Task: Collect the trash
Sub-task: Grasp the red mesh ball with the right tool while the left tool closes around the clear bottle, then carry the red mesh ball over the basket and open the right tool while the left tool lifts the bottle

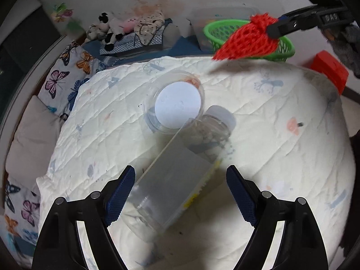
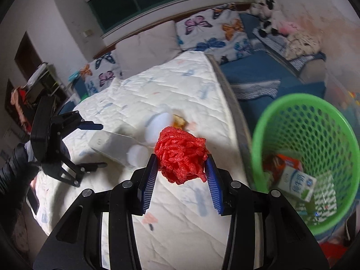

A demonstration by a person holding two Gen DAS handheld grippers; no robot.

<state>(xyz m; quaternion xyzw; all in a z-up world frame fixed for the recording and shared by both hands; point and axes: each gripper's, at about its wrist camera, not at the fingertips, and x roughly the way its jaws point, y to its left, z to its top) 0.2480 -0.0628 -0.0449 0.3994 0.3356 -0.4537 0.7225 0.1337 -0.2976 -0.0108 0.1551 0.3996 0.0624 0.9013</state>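
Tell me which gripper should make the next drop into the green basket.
Right. The right gripper is already shut on the red foam net, close to the green basket beside the bed. The left gripper is open around the clear bottle, not yet gripping.

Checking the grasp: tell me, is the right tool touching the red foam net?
Touching: in the right wrist view, both pads of the right tool press the red foam net.
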